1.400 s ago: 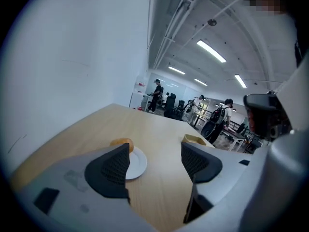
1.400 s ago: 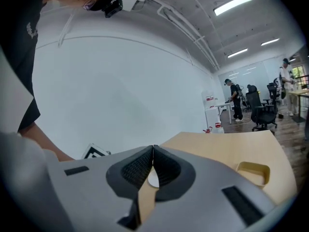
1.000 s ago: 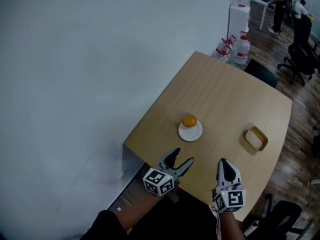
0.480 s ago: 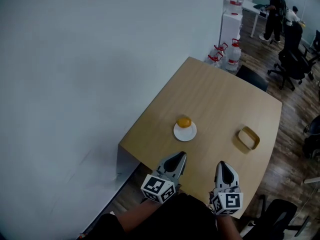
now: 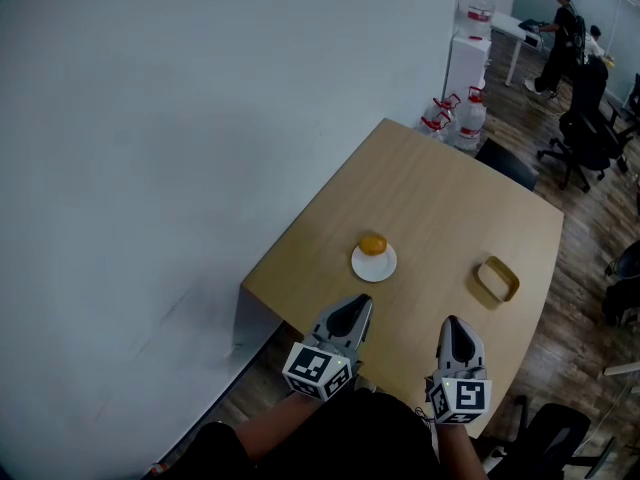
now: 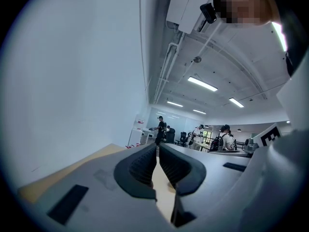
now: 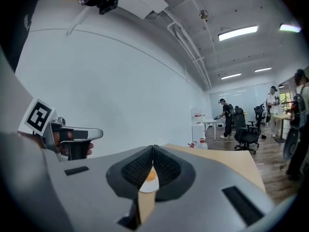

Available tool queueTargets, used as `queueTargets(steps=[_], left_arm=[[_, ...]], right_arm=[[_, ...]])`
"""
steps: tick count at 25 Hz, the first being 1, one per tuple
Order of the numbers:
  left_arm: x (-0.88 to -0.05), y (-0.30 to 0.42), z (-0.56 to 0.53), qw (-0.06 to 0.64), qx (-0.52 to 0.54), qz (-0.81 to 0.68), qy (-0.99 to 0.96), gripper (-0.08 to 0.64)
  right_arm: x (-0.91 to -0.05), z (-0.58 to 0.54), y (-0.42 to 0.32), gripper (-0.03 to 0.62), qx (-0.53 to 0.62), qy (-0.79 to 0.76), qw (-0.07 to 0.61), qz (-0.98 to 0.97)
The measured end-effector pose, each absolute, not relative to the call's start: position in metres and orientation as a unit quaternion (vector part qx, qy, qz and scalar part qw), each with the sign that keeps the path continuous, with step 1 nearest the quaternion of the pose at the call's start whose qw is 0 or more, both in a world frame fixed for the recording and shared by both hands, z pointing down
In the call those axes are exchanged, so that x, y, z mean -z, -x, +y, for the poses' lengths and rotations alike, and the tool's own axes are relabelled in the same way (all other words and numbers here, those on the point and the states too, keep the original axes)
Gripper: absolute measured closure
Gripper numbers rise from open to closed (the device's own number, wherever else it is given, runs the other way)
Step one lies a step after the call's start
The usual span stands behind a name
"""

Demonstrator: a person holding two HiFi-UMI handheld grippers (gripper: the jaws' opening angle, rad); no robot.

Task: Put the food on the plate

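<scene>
Left gripper [image 5: 352,313] and right gripper [image 5: 455,330], both closed and empty, are hovering over the table's [image 5: 450,203] near edge, beside a white wall [image 5: 150,118].

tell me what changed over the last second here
The left claw closed: its jaws stood wide apart a second ago and are now together on nothing. The right claw stayed shut and empty. The orange food stayed on the white plate, and the tan rectangular item stayed on the table. Nothing was picked up or let go.
</scene>
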State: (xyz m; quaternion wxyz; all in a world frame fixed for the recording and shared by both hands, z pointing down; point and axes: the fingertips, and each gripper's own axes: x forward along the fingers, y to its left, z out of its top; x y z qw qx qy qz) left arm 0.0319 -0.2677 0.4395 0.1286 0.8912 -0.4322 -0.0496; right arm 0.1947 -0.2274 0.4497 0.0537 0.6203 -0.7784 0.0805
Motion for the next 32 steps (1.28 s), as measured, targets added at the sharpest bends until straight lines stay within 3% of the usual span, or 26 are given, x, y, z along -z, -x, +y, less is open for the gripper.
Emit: queueTargets(steps=[32], left_arm=[[-0.445,-0.023,-0.271,0.108,0.040,-0.448,-0.887,0.531]], right_arm=[[-0.450,-0.230,-0.212,0.532,-0.052,-0.632,0.078,-0.769]])
